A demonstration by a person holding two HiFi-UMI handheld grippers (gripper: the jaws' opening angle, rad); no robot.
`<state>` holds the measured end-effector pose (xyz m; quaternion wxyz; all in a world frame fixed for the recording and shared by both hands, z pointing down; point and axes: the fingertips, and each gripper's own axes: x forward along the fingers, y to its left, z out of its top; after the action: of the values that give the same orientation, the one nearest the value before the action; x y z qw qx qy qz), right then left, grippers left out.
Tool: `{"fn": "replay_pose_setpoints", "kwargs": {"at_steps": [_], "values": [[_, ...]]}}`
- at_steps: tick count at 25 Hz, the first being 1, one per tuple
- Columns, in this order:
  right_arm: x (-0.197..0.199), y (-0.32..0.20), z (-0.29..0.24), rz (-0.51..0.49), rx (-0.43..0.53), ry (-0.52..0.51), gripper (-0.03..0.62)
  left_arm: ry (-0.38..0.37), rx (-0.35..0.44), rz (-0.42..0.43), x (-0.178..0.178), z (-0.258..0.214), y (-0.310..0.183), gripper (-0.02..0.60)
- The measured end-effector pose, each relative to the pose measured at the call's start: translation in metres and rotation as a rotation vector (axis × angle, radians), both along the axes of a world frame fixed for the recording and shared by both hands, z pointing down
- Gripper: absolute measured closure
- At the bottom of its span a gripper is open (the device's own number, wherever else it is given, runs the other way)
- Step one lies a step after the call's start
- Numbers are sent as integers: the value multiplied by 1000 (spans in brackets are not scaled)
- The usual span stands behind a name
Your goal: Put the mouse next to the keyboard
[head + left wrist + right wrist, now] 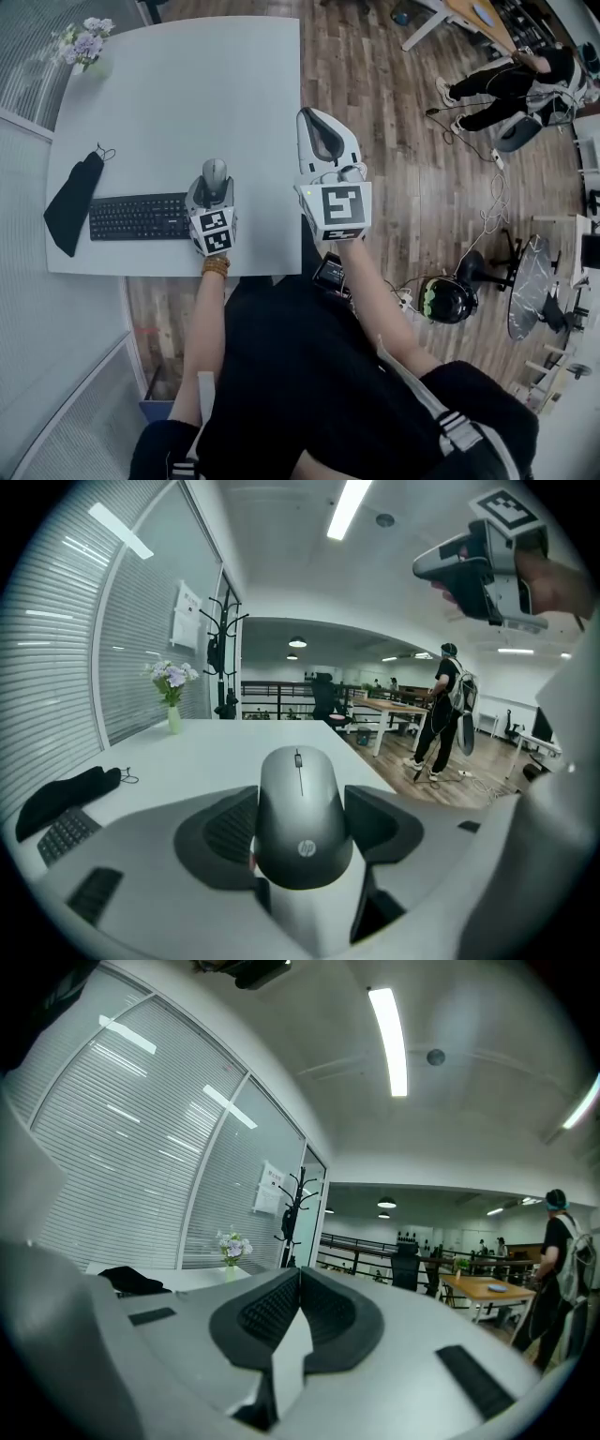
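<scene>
A grey mouse sits between the jaws of my left gripper, whose black pads press on its two sides. It hangs low over the white table, just right of the black keyboard; whether it touches the tabletop I cannot tell. My right gripper is shut with nothing in it, held level beyond the table's right edge, and it shows at the top right of the left gripper view.
A black pouch lies left of the keyboard. A vase of flowers stands at the table's far left corner. On the wooden floor to the right are a person, a helmet and chairs.
</scene>
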<state>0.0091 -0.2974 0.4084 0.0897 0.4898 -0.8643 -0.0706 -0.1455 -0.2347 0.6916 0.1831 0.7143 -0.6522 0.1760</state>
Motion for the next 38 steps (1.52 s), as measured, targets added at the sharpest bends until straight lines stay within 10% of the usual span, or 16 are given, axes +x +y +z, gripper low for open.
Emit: {"fn": "replay_pose_setpoints", "kwargs": {"at_steps": [38], "values": [[34,2,3,61,3,13,595,5,-344,28,22,130,70,290]]}}
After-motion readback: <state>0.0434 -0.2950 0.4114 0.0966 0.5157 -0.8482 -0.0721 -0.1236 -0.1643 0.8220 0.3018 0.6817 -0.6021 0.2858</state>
